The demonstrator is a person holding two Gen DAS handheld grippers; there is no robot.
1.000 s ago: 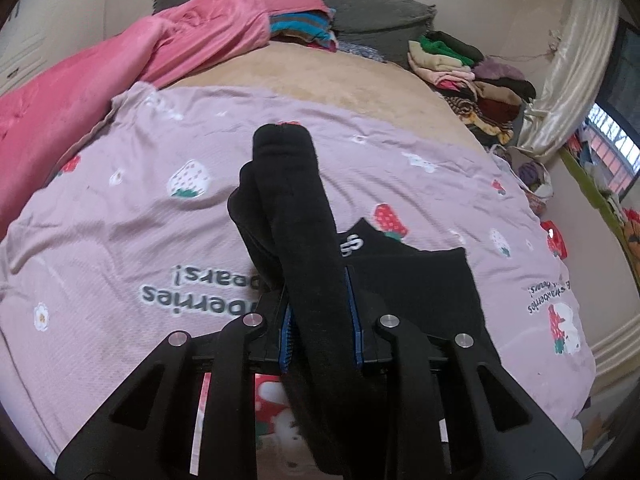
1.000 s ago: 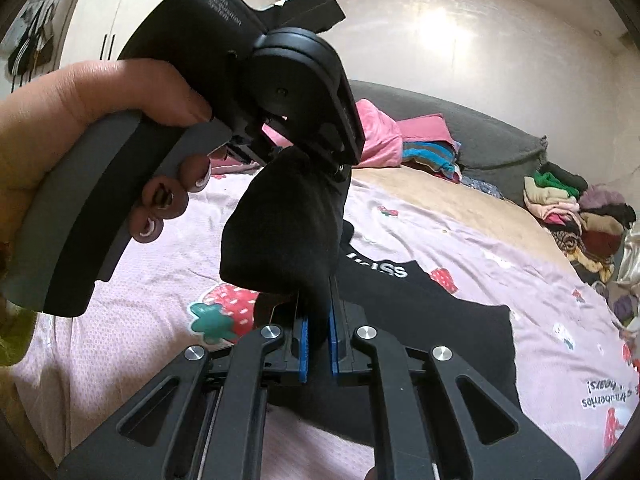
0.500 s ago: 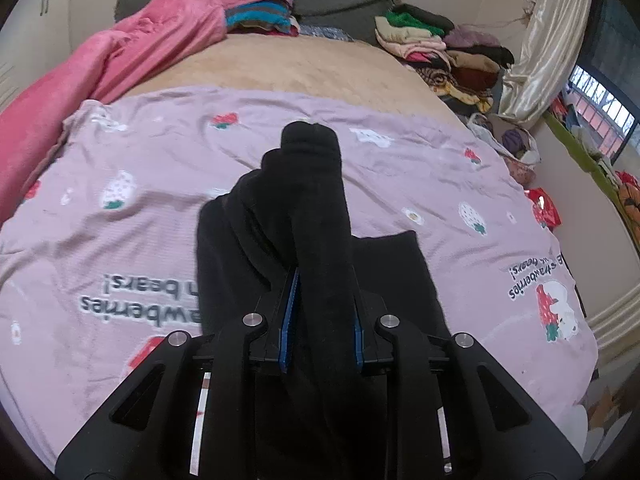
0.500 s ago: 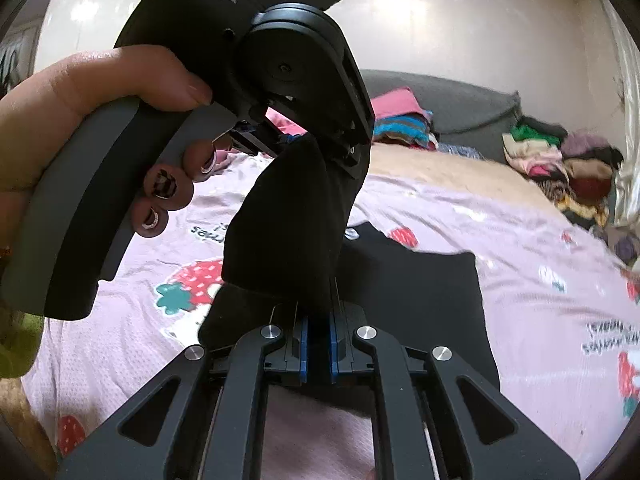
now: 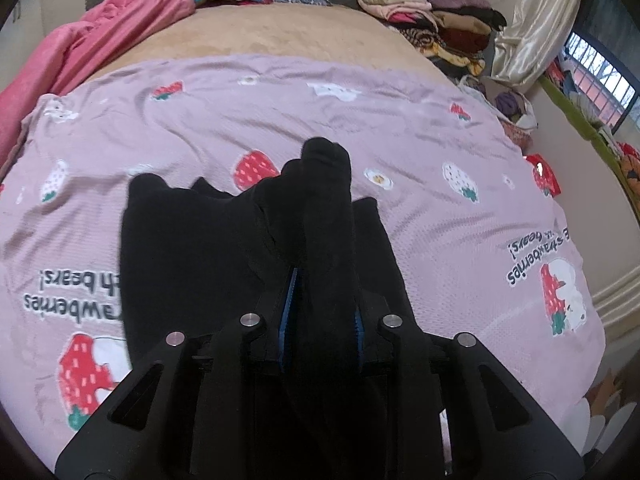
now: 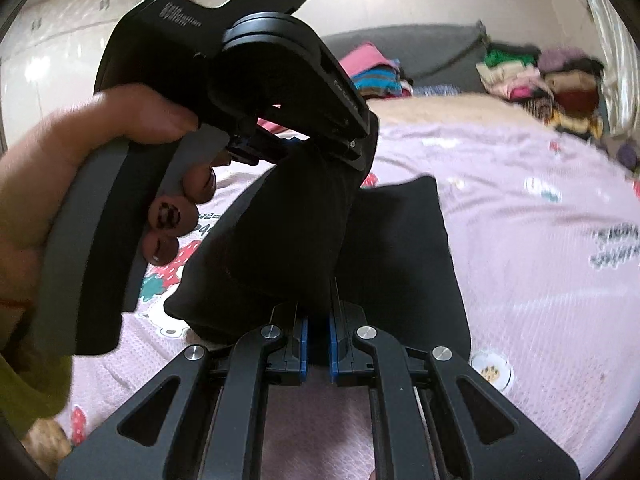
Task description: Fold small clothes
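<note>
A black garment (image 5: pixel 180 248) lies on the lilac strawberry bedcover (image 5: pixel 440 220), and one edge of it is lifted and doubled over the rest. My left gripper (image 5: pixel 325 280) has a thick bunch of that black cloth between its blue pads; its jaws are opening slightly. In the right wrist view the left gripper (image 6: pixel 320 148), held by a hand (image 6: pixel 80 152), hangs above the garment (image 6: pixel 400 248) with cloth draped from it. My right gripper (image 6: pixel 318 320) is shut on the same lifted edge, close beside the left one.
A pink blanket (image 5: pixel 100 40) is heaped at the back left of the bed. Folded clothes (image 5: pixel 432 12) are piled at the back right beside a pale curtain (image 5: pixel 528 20). The bed's right edge (image 5: pixel 592 320) drops to the floor.
Both grippers have carried the lifted black edge across the garment and lower toward the bed. The white lettering on the garment is now covered by the fold.
</note>
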